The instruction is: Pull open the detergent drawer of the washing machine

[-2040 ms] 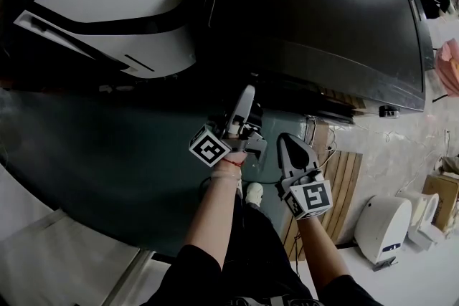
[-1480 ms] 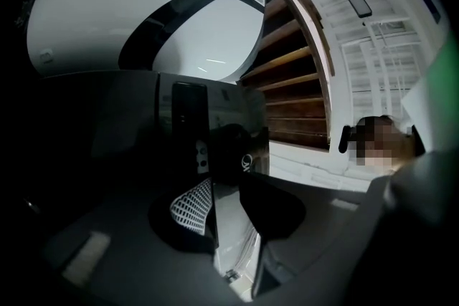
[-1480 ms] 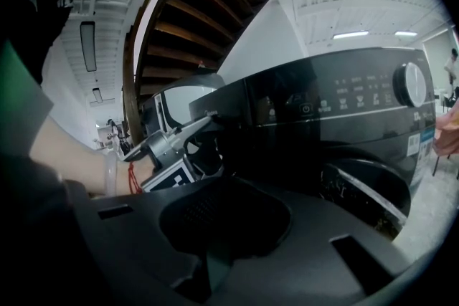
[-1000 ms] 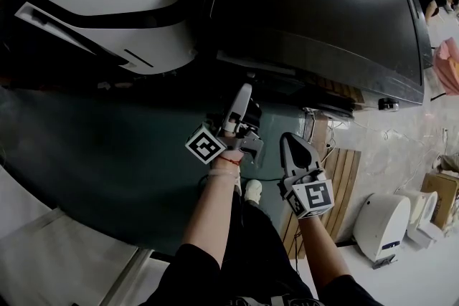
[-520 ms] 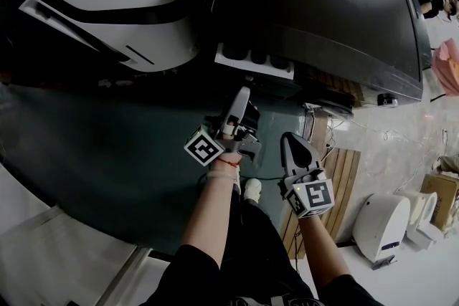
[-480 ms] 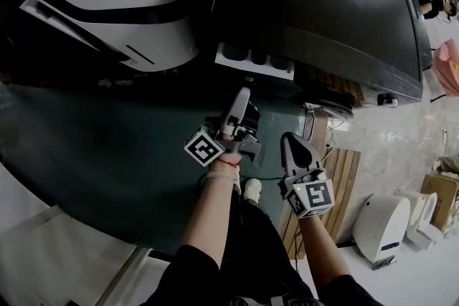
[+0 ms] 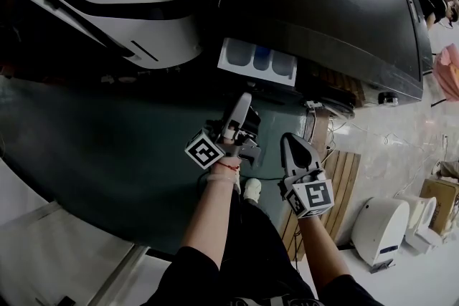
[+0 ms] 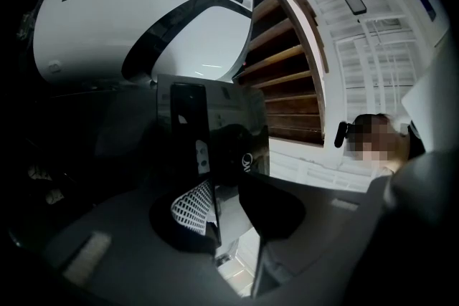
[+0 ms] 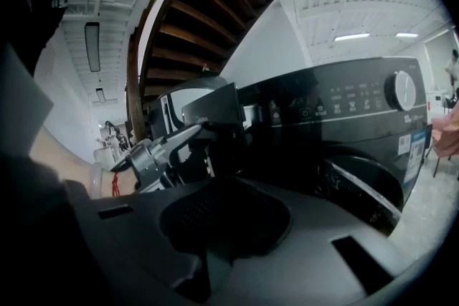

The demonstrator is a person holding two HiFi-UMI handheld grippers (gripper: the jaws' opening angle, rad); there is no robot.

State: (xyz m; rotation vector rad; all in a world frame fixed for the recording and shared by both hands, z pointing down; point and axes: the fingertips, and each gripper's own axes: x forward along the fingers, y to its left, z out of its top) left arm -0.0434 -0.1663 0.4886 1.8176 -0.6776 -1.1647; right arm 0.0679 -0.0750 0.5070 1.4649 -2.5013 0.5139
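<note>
Head view: the black washing machine (image 7: 323,3) fills the upper right. Its detergent drawer (image 7: 258,59) juts out at centre, partly open, so the pull seems to be under way. The next move likely calls for a straight draw toward the person, grip kept firm, until the drawer stops. Three compartments show, white, blue and grey, and no detergent can be made out in them. The left gripper (image 7: 244,100) reaches up to the drawer's near edge. The right gripper (image 7: 287,141) hangs lower right of it, touching nothing.

Left gripper view: at centre, the jaws clamp the drawer's glossy black front panel (image 8: 215,132).

Right gripper view: the jaws are pressed together and empty. The control dial (image 9: 400,91) sits at upper right.
</note>
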